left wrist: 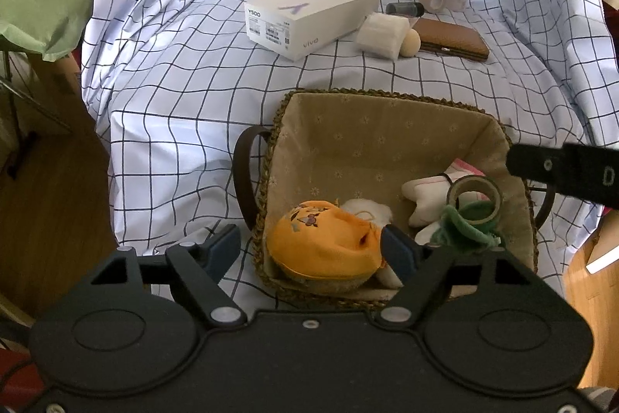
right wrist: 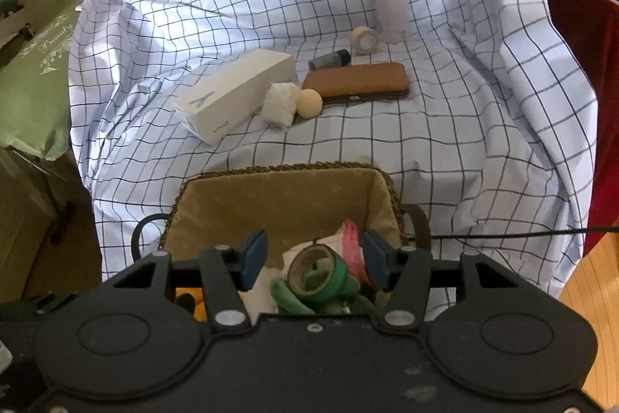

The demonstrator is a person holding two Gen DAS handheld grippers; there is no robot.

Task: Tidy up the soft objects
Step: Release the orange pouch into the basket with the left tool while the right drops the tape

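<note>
Sitting in the lined woven basket (left wrist: 371, 126) are one orange pouch (left wrist: 325, 242), one green plush (left wrist: 464, 231), a tape ring (left wrist: 477, 194) and perhaps two white plushes (left wrist: 429, 198). Both the left gripper (left wrist: 309, 250) and right gripper (right wrist: 315, 260) gape, empty.

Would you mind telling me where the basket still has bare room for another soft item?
The basket's far half is bare lining, between the back rim and the toys. The near half is crowded: orange plush at left, white plush, tape roll and green plush at right.
</note>
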